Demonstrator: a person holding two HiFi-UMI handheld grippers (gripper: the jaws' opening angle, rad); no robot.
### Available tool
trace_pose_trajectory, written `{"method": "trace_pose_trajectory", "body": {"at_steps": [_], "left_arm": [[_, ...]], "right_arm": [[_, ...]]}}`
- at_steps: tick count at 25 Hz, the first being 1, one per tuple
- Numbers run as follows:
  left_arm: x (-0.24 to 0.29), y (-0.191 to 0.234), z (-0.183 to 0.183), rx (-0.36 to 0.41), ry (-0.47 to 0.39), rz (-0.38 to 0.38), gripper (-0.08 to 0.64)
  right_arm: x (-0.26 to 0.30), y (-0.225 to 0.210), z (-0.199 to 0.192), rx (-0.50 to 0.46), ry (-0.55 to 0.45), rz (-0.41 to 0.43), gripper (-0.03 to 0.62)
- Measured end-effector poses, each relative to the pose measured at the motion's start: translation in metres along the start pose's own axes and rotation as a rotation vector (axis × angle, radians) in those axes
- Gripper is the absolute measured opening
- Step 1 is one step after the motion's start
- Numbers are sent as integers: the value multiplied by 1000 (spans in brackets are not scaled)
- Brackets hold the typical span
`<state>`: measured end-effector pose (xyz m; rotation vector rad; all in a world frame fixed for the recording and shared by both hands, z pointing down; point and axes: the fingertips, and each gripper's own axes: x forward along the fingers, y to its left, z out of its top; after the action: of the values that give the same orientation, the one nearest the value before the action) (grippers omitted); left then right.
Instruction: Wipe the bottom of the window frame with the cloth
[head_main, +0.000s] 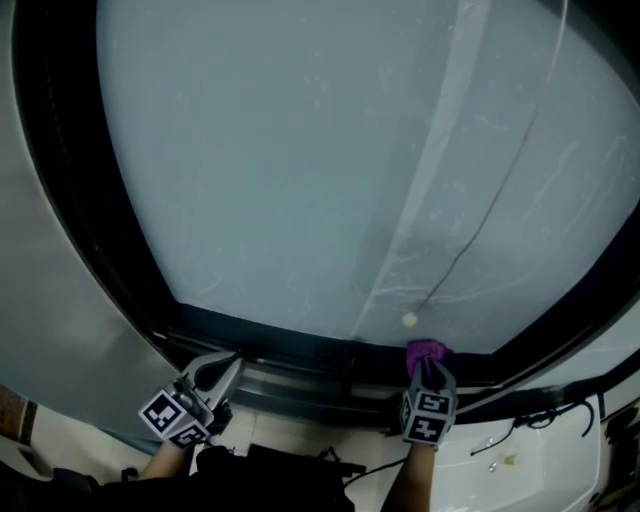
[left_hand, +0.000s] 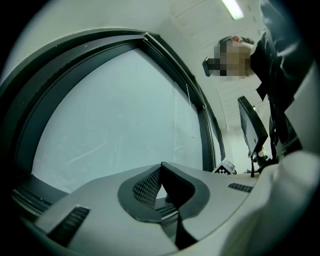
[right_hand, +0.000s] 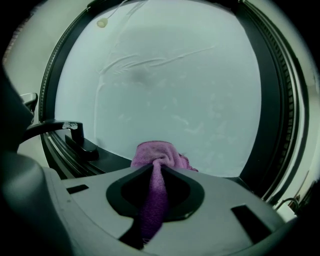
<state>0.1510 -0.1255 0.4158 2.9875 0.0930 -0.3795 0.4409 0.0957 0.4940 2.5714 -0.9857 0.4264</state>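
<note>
A purple cloth (head_main: 427, 352) (right_hand: 159, 156) is bunched against the dark bottom rail of the window frame (head_main: 300, 340), right of centre. My right gripper (head_main: 428, 368) (right_hand: 156, 167) is shut on the cloth, which trails back between its jaws. My left gripper (head_main: 232, 363) (left_hand: 160, 167) sits at the rail's left end, jaws shut together with nothing between them. The frosted pale glass pane (head_main: 340, 150) fills the frame above.
A dark window handle (right_hand: 75, 135) juts out left of the cloth in the right gripper view. A thin cord with a small pale bead (head_main: 409, 320) hangs down the glass. A white ledge (head_main: 520, 455) lies below the frame; a person and monitor (left_hand: 252, 127) are behind.
</note>
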Motion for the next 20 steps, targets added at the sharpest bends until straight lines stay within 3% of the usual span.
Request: {"method": "trace_pose_trajectory", "body": {"at_steps": [10,20], "left_arm": [[-23,17,5,-2,-13,23,-3],[-41,26,6,-15,-3,30,-3]], "right_arm": [[3,43,15,-37,-24,62,57],[3,72,15,-37,16,113,57]]}}
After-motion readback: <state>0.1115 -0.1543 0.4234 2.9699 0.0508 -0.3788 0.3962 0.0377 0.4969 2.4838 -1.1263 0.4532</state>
